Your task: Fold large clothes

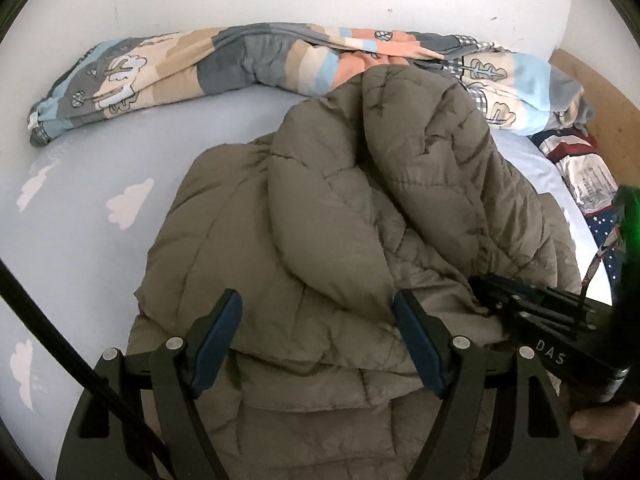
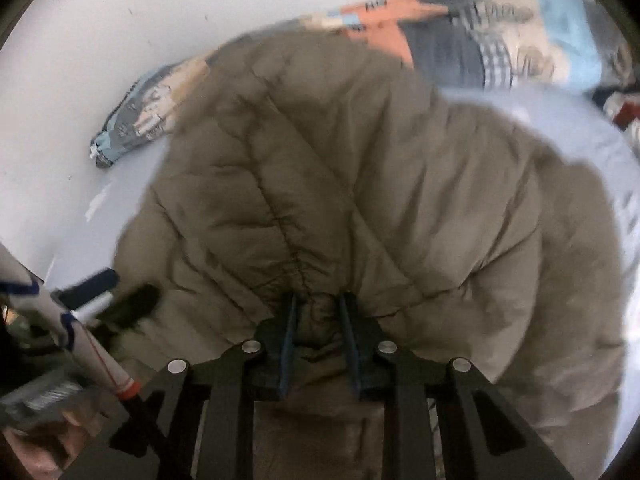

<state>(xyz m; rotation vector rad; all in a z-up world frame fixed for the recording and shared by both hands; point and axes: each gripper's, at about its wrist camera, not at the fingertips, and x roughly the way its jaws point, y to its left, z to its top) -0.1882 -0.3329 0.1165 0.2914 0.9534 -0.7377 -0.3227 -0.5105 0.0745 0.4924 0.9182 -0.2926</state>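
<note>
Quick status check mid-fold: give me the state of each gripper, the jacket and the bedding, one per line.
Left gripper: open, jaws wide above the jacket, gripping nothing.
Right gripper: shut on a pinch of jacket fabric.
Quilted jacket: partly folded, upper part doubled over in puffy layers on the bed.
Patterned duvet: bunched into a roll along the wall.
Cloud-print sheet: spread flat.
</note>
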